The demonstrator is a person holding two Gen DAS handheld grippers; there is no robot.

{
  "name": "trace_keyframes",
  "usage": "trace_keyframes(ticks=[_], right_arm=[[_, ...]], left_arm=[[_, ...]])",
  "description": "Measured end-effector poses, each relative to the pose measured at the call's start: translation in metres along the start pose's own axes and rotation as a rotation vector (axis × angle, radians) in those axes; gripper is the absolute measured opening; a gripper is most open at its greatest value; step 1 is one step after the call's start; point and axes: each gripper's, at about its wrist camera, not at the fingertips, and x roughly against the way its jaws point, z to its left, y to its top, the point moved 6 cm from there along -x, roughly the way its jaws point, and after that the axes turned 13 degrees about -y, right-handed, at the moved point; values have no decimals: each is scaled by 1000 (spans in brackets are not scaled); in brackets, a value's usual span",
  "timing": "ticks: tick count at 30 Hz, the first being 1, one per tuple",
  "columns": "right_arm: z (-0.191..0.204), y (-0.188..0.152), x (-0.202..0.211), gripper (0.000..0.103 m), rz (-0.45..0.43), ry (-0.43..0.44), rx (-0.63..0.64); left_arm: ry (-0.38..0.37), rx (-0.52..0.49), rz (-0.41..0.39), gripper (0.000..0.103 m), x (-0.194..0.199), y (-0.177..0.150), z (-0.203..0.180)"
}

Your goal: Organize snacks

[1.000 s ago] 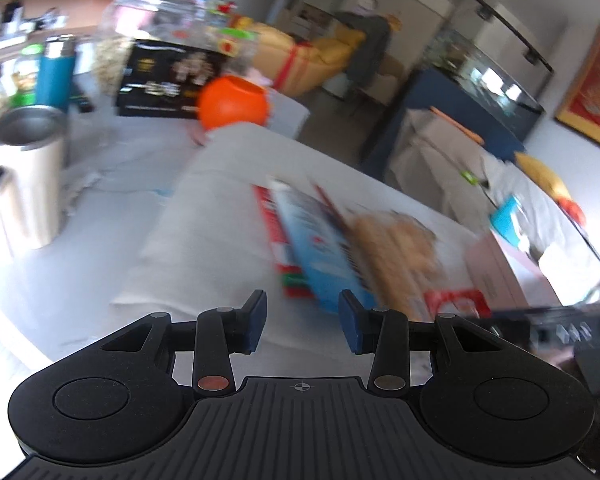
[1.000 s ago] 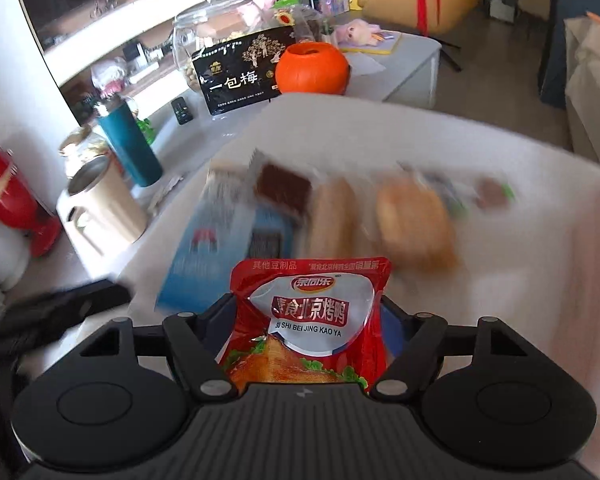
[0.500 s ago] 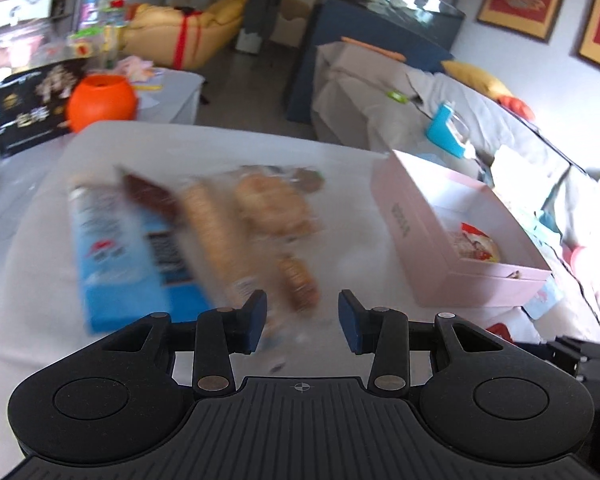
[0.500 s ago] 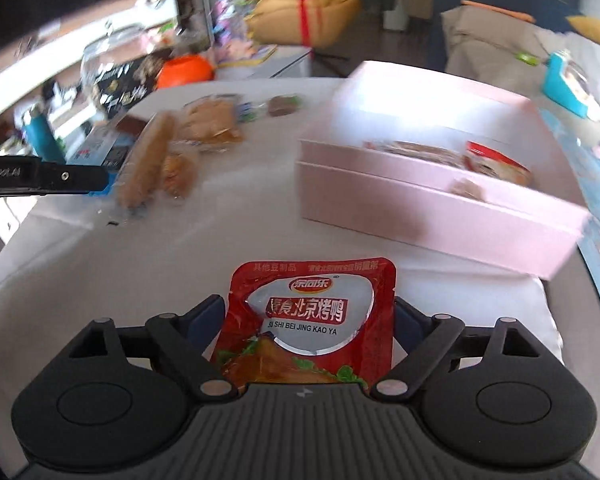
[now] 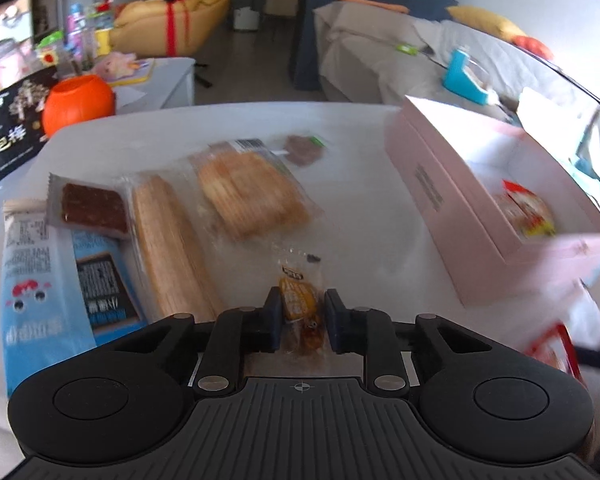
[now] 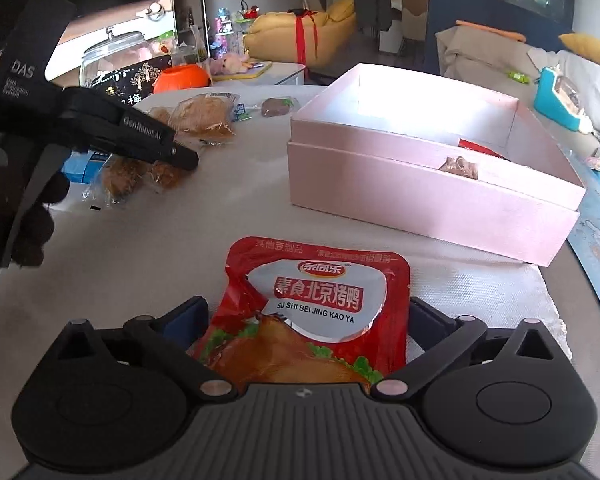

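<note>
The pink box (image 6: 428,196) stands open on the white-covered desk (image 6: 140,248); inside lie a red-and-yellow packet (image 5: 526,210) against its near wall and a small brownish wrapped piece (image 6: 458,166) beside it. The left gripper (image 5: 299,316) has just closed on a small orange-brown snack in clear wrap (image 5: 300,304). The right gripper (image 6: 308,320) has just been opening, its jaws now spread wide either side of the red roast-duck pouch (image 6: 316,312), which rests on the desk just before the box. More wrapped pastries (image 5: 248,192) lie left of it.
</note>
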Motion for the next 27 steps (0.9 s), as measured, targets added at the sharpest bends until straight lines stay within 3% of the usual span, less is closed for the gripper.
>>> trace_keyframes(ticks=[6, 13, 20, 23, 27], right_arm=[[1, 2, -1, 103, 9, 4, 18], [-1, 3, 0, 103, 18, 30, 18], [-27, 8, 6, 102, 68, 99, -174], [-42, 16, 13, 100, 53, 83, -247], [-53, 21, 17, 97, 18, -1, -266]], left_arm=[[-77, 19, 33, 26, 34, -41, -15], [-79, 15, -6, 26, 50, -62, -23], [-93, 26, -1, 26, 50, -63, -22], [-95, 31, -11, 26, 51, -65, -22], [-91, 29, -19, 26, 51, -66, -22]])
